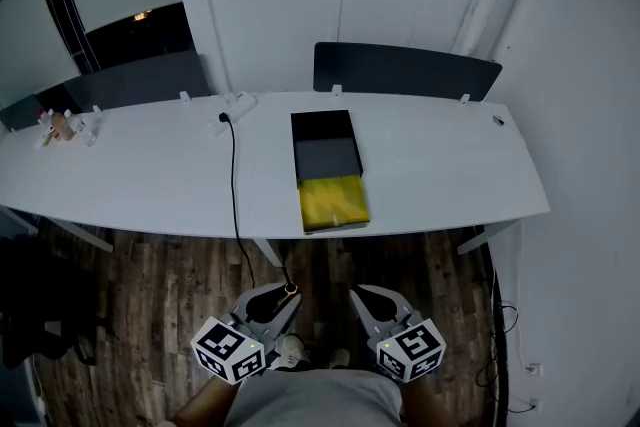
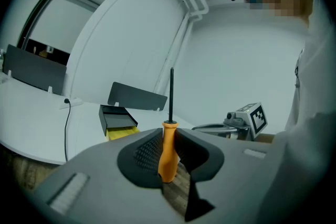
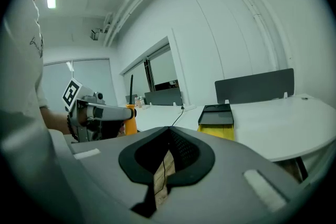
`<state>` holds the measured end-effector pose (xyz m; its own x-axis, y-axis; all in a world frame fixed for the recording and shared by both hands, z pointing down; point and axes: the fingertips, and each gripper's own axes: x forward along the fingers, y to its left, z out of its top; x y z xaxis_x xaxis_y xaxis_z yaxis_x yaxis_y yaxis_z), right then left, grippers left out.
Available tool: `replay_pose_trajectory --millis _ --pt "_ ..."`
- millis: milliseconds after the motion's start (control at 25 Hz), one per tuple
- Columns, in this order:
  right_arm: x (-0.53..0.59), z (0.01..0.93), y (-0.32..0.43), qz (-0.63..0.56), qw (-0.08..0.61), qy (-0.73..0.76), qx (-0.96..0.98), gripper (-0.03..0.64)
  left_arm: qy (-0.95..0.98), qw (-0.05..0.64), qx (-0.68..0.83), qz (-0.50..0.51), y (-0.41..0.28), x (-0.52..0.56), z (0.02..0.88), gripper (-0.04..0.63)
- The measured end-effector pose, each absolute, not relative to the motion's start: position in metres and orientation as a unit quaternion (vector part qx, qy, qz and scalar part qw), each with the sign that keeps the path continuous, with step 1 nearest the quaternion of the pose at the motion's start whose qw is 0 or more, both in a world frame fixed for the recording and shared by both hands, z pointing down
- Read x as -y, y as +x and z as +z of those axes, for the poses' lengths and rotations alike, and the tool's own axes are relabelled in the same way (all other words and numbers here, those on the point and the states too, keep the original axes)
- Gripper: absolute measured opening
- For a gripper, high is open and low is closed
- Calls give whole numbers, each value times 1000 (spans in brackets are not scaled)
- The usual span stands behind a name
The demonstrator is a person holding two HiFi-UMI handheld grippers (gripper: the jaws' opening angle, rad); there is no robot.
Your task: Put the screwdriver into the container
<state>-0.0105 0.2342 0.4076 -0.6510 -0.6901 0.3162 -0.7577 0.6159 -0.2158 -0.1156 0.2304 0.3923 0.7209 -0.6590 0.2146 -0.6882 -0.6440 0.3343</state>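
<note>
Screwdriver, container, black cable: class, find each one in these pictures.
screwdriver [image 2: 168, 155], left gripper view, on its orange handle.
container [image 1: 325, 158], head view, on its bare grey floor.
black cable [image 1: 233, 180], head view, middle of its straight run.

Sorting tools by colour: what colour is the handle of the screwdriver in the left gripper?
The screwdriver handle is orange; clearest in the left gripper view.

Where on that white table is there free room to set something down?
Widest bare stretch: the table right of the container. Another lies between the cable and the small items at the far left end, the only crowded spot.
</note>
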Motion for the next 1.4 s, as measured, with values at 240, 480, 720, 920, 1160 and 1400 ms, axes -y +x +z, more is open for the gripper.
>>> replay_pose_trajectory --millis 240,480,720,920,1160,1400 --pt "-229 407 -18 164 101 412 891 14 909 194 367 37 -123 -226 391 74" --pt "-225 409 -33 162 101 416 889 14 911 192 363 38 -137 -221 394 74" --pt "-228 411 -43 162 99 423 886 14 916 190 352 40 -145 -222 394 72" --pt "-230 412 -38 164 101 431 881 14 918 191 345 42 -143 -221 395 72" --pt "-223 415 -33 165 98 438 878 14 921 192 336 42 -138 -215 397 72" --pt "-203 417 -29 165 96 434 881 14 919 192 341 40 -135 -196 398 71"
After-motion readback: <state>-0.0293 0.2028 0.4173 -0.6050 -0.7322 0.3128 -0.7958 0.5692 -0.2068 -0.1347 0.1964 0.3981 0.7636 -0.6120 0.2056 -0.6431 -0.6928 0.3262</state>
